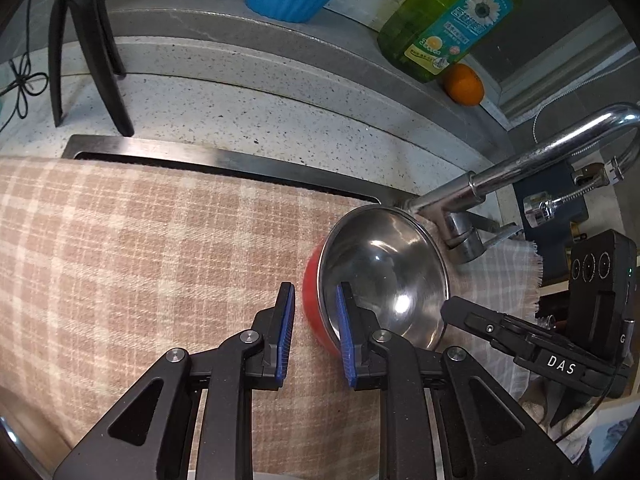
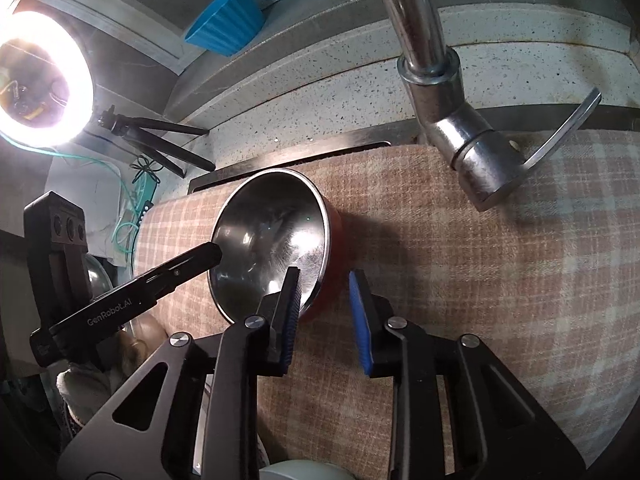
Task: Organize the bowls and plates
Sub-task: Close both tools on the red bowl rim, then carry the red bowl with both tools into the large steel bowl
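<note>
Plaid cloth [image 1: 140, 240] under gripper-held bowl [image 1: 384, 264]

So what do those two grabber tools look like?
Both tools are matte black with silver round screws and two flat fingers lined with ridged blue pads. The left tool reads "GenRobot.AI" in white on its side; the right tool reads "DAS". Each carries a black block with three round lenses.
</note>
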`<state>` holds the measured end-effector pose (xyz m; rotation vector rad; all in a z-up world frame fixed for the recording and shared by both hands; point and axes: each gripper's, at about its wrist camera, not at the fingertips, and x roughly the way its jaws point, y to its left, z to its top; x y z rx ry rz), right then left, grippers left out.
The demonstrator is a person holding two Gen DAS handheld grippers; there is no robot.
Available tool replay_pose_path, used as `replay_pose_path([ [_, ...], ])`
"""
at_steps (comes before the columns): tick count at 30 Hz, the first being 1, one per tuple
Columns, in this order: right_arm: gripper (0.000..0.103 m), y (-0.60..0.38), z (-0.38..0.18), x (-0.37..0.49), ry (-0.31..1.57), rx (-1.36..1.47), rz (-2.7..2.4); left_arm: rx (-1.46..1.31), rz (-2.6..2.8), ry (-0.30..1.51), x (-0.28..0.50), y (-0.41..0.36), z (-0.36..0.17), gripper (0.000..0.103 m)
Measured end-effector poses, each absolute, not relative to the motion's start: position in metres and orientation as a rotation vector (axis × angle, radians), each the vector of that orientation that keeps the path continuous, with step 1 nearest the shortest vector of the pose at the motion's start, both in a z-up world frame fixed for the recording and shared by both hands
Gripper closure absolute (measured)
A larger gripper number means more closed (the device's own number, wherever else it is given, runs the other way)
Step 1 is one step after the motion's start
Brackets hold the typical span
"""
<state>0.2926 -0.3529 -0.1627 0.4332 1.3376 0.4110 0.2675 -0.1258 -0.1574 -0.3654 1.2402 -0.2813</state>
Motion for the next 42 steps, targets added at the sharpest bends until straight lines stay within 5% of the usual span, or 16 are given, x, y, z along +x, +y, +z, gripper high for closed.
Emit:
replay_pose_path([
  [5, 0.087, -0.347, -0.170, 0.295, 1.349, 0.436, 0.407, -0.348, -0.289, 1.255, 0.271, -0.128, -0.165, 0.084],
  [9, 0.088, -0.345, -0.169, 0.295, 1.343, 0.430, 0.399, -0.339, -0.306, 1.255, 0.271, -0.132, -0.167, 0.092],
  [42, 0.088, -0.300, -0.092, 0.203, 1.262, 0.406, 0.425, -0.320, -0.371, 1.124, 0.186, -0.089, -0.099, 0.092],
])
